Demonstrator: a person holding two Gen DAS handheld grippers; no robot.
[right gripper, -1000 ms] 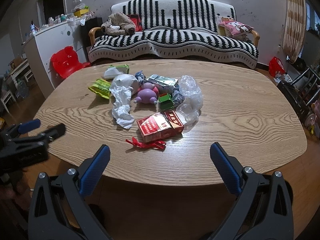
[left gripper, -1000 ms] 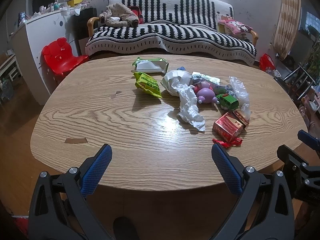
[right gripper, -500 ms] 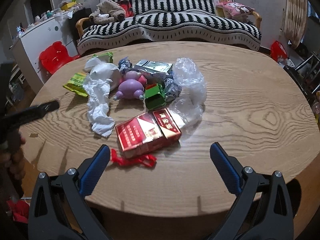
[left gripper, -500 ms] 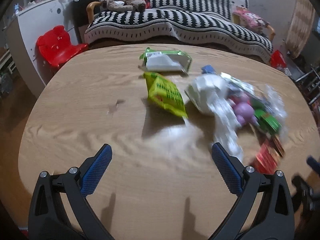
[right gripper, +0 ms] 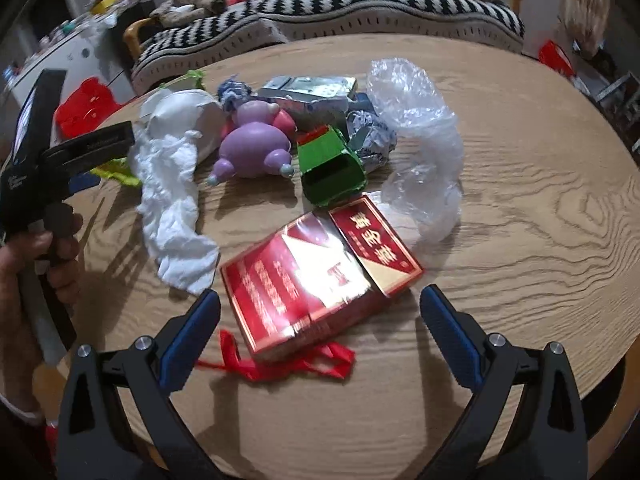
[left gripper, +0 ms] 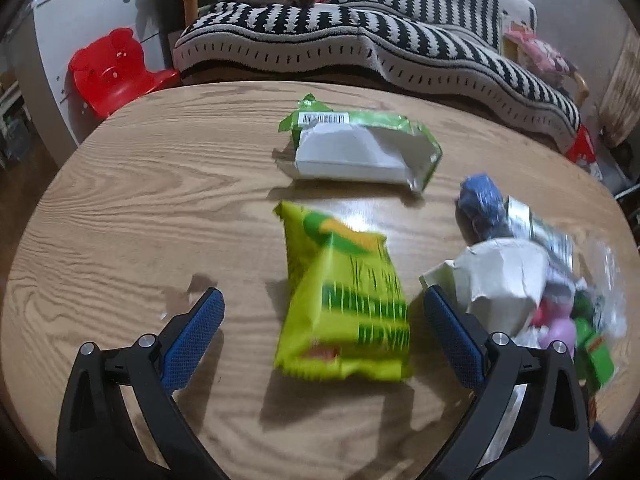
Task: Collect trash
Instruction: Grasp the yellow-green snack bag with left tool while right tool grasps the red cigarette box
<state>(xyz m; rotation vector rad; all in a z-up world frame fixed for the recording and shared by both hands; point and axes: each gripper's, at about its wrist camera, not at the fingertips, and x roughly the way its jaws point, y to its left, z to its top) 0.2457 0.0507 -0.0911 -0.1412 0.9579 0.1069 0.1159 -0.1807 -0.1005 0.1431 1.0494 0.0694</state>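
Observation:
My left gripper (left gripper: 322, 312) is open, its fingers on either side of a yellow-green snack bag (left gripper: 344, 300) lying on the wooden table (left gripper: 140, 208). Beyond the bag lies a torn green-and-white wrapper (left gripper: 360, 152). My right gripper (right gripper: 320, 312) is open, just short of a red cigarette box (right gripper: 316, 276) with a red ribbon (right gripper: 280, 364) under it. Behind the box lie crumpled white tissue (right gripper: 172, 196), a clear plastic bag (right gripper: 416, 136), a green carton (right gripper: 332, 168) and a purple toy (right gripper: 252, 148). The left gripper also shows in the right wrist view (right gripper: 64, 152).
A striped black-and-white sofa (left gripper: 360, 40) stands behind the table. A red child's chair (left gripper: 112, 72) and a white cabinet (left gripper: 80, 24) are at the back left. White paper (left gripper: 500, 280) and a blue crumpled wrapper (left gripper: 480, 208) lie right of the snack bag.
Both grippers have moved forward over the table. The left one has closed in on the yellow-green snack bag, the right one on the red cigarette box. Both stay open.

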